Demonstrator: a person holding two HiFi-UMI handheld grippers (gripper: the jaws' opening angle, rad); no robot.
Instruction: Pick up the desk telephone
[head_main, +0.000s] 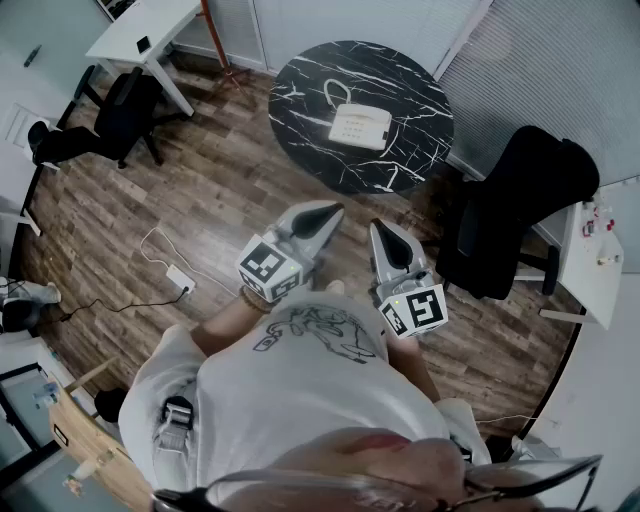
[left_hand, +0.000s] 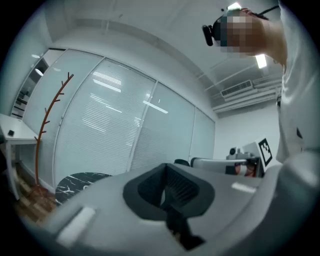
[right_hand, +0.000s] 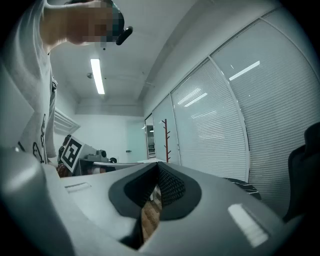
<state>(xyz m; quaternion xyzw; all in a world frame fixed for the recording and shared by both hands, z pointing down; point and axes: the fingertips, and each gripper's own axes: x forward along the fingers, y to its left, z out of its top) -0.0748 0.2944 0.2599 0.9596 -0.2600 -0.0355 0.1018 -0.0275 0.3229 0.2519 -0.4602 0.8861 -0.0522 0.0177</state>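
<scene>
A white desk telephone (head_main: 359, 125) with a coiled cord lies on a round black marble table (head_main: 400, 90) ahead of me in the head view. My left gripper (head_main: 328, 212) and my right gripper (head_main: 382, 229) are both held level in front of my chest, well short of the table, each shut with nothing between its jaws. In the left gripper view the left gripper (left_hand: 164, 172) points at glass walls with blinds, and only the marble table's (left_hand: 80, 181) edge shows low at the left. The right gripper (right_hand: 157, 172) faces the blinds too.
A black office chair (head_main: 520, 200) stands right of the table, another black chair (head_main: 110, 115) by a white desk (head_main: 140, 35) at the upper left. A white power strip (head_main: 180, 277) and cable lie on the wood floor. A red coat stand (left_hand: 47, 120) stands by the glass wall.
</scene>
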